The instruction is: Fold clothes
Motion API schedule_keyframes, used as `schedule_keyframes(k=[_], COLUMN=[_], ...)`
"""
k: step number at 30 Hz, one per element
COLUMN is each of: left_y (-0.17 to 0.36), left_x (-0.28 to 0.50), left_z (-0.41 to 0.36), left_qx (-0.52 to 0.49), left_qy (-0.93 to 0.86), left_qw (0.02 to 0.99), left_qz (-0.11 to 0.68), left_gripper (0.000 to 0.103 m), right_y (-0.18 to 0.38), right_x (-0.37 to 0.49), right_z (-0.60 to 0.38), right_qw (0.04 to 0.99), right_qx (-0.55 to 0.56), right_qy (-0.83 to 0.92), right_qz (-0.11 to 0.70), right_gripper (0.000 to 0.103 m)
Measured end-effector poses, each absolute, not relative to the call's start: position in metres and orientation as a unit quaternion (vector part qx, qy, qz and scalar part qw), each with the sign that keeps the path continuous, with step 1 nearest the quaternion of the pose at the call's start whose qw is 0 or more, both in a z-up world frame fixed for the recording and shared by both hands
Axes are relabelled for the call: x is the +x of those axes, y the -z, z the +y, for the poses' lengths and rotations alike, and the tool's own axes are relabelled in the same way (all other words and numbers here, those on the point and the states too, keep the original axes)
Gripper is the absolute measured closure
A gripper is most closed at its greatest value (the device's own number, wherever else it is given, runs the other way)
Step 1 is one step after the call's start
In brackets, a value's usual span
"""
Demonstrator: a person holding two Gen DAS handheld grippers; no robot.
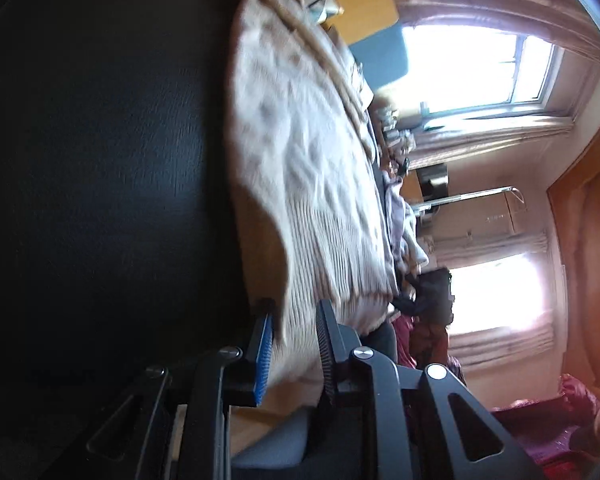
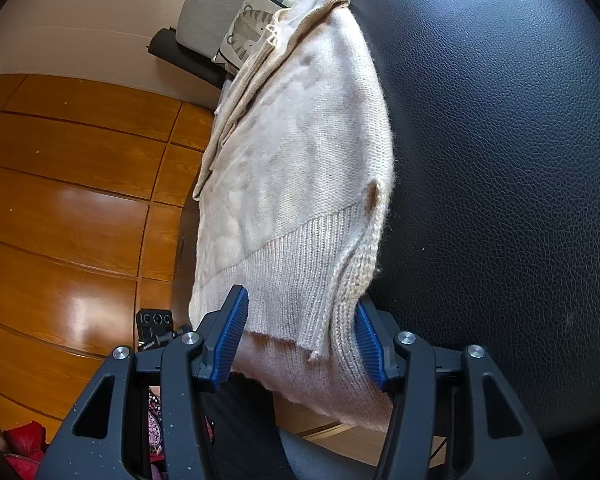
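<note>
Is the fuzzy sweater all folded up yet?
Not yet. The sweater lies long across the black seat, its ribbed hem hanging over the edge.

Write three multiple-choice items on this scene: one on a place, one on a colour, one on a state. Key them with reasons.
1. The cream knitted sweater lies on:
A. black leather surface
B. wooden floor
C. glass table

2. The pads on the right gripper fingers are:
A. red
B. blue
C. yellow

3. The right gripper is:
A. empty
B. holding a pillow
C. closed on the sweater's ribbed hem

Key: A, the sweater drapes over the black leather; B, both ridged pads are blue; C, hem fabric fills the gap between the pads.
</note>
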State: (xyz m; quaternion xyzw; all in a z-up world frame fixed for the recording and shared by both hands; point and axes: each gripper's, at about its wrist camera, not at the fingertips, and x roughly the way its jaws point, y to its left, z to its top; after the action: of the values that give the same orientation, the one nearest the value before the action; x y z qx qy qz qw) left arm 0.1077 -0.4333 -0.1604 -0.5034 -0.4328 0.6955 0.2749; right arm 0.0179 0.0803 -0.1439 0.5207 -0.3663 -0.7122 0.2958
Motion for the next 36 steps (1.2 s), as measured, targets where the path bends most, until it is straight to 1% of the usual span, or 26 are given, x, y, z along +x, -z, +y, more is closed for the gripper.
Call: schedule_keyframes(k=[7,11,14,16,18,25,26,30,36], left_y=[0.174,0.178,0.178,0.174,0.173,0.175,0.175,0.189,0.197], left_x=[0.126,0.145,0.159,0.159,0.157,0.159,0.159,0.150,0.144], left_z=[-0.431,-0.439,-0.442,-0.443,-0.443,-0.442,-0.443,-0.439,-0.438], left_qx=[-0.523,-0.528,-0.517,-0.493,-0.474,-0.450,-0.448,-0.427,-0.412], left_qy=[-0.662,-0.668,-0.675,-0.681,-0.687,-0.698,-0.697,-0.662,-0.641], left_qw=[0.275,0.249,0.239,0.244,0.246,0.255,0.255,0.273,0.282], left_qz=[-0.461,-0.461,-0.470,-0.484,-0.494,-0.496,-0.499,-0.552,-0.583], left_gripper=[0.083,0.082,0.082,0.082,0.075,0.075,0.073,0.072,0.072], right_y=[0.144,0.143,0.143,0.143,0.143,0.142,0.142,0.142,0.141], right_x=[0.019,0.018,0.018,0.018,0.018,0.019,0.019,0.018,0.019], right_z=[0.080,0.077,0.078,0.079,0.080,0.079,0.080,0.080,0.080], right_qw=[0.293,0.290,0.291,0.292,0.292,0.291,0.291,0.292,0.291], right_qx=[0.520,0.520,0.519,0.519,0.520,0.518,0.518,0.519,0.518], right_qy=[0.715,0.715,0.715,0.715,0.713,0.716,0.716,0.714,0.715], right_qz=[-0.366,-0.366,-0.366,-0.367,-0.368,-0.366,-0.367,-0.369,-0.368], right_gripper=[0.048,0.048,0.048,0.048,0.048,0.048,0.048,0.048,0.048])
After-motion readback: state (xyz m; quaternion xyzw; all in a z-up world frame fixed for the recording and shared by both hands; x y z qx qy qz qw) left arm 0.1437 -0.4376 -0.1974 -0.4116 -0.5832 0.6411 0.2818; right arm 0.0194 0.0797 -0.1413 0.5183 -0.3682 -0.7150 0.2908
